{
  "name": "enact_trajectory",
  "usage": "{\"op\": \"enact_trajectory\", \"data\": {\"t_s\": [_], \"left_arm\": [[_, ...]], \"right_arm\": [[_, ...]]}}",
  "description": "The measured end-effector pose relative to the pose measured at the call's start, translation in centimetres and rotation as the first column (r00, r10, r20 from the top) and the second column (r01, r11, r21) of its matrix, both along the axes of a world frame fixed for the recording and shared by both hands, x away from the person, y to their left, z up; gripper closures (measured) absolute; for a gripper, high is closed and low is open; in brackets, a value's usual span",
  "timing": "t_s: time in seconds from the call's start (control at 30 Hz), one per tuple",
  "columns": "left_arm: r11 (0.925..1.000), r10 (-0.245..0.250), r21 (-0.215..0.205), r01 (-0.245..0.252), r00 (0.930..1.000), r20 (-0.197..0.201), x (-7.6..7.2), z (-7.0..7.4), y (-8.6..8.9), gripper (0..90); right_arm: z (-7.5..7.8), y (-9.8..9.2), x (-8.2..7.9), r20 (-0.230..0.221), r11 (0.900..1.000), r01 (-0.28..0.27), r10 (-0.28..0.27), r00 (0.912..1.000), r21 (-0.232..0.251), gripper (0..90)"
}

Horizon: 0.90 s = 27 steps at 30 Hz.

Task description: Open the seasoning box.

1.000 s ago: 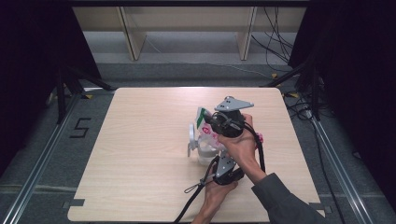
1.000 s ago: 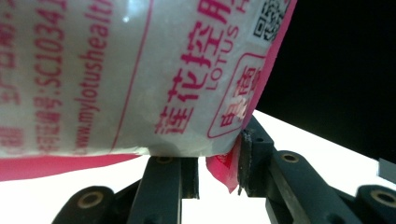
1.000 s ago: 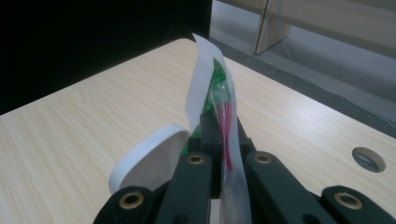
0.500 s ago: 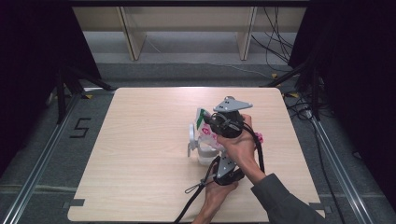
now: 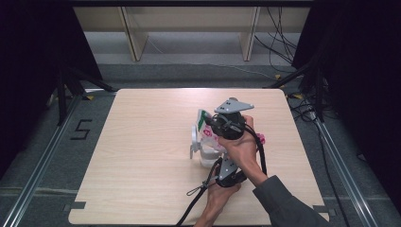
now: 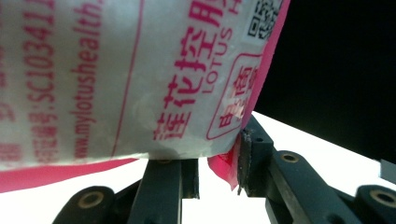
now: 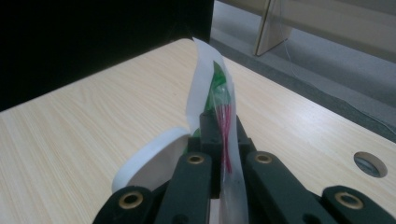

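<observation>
high view: nothing has shifted since a second ago; i keep the packet [image 5: 206, 135] lifted over the surface [image 5: 142, 156]. left gripper [image 6: 218, 179] view: clenched on the packet's pink edge. right gripper [image 7: 223, 140] view: clamped on its top seam, probably ready to tear.

Right gripper [image 5: 208, 124]: black round body, grey three-cornered plate on top with small dark screw holes, thick black cable looping off it. Left gripper [image 5: 218, 163]: black body with a grey plate, black cable trailing toward the counter edge. Fingers [image 7: 212, 128] are matte black bars on black links with brass-coloured pivot rivets. Grey long sleeve [image 5: 283, 205] on the right arm.
</observation>
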State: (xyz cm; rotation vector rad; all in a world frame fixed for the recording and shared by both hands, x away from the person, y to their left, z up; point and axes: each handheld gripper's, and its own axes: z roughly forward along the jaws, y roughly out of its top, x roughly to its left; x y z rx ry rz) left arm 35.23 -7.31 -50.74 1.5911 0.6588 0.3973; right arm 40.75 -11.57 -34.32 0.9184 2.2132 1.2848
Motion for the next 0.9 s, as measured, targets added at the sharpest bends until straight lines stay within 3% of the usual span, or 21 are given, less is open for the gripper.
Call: {"op": "enact_trajectory", "data": {"t_s": [0.03, 0.13, 0.27, 0.33, 0.9], "left_arm": [[1.0000, -0.002, 0.002, 0.002, 1.0000, -0.001, 0.02, 0.00, 0.01, 72.4], [1.0000, -0.003, 0.003, 0.003, 1.0000, -0.003, 0.02, 0.16, 0.12, 72.4], [1.0000, -0.004, 0.005, 0.004, 1.0000, -0.003, 0.08, 0.04, -0.05, 72.4], [1.0000, 0.001, 0.003, -0.001, 1.0000, 0.004, 0.06, 0.06, -0.02, 72.4], [1.0000, -0.003, 0.004, 0.003, 1.0000, -0.004, 0.06, 0.07, -0.03, 72.5]], "right_arm": [[-0.02, -0.07, 0.10, -0.006, 1.000, -0.010, 0.010, 0.9999, -0.023, 90.0], [0.06, -0.23, 0.10, -0.003, 1.000, -0.004, 0.004, 1.0000, 0.003, 90.0], [-0.12, -0.22, 0.22, 0.003, 1.000, -0.004, 0.004, 1.0000, -0.014, 90.0], [0.02, -0.26, 0.11, -0.012, 1.000, 0.001, -0.001, 0.9999, -0.006, 90.0], [0.01, -0.35, 0.20, 0.008, 1.000, 0.000, 0.000, 1.0000, -0.001, 90.0]]}}
